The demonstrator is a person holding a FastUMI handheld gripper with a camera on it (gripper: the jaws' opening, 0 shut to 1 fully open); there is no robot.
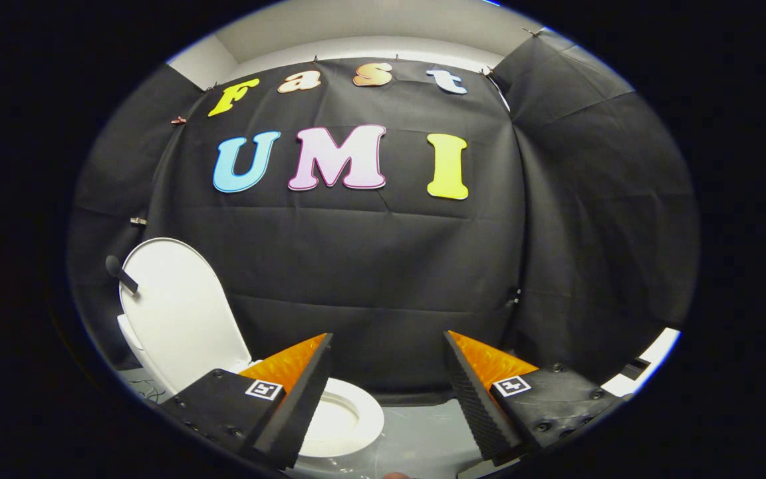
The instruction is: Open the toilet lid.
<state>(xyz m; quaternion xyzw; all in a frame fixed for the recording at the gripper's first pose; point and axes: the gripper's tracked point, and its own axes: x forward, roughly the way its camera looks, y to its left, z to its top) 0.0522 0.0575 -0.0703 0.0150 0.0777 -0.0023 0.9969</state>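
The white toilet lid stands raised and upright, leaning back to the left of my fingers. A short dark handle sticks out from the lid's upper left edge. Below it lies the white seat ring around the bowl, partly hidden behind my left finger. My gripper is open, with a wide gap and nothing between the fingers. It hovers above the seat, to the right of the lid and apart from it.
Black cloth walls the booth close behind the toilet and wraps round on the right. A grey floor shows between my fingers, right of the bowl. A white edge shows low at the far right.
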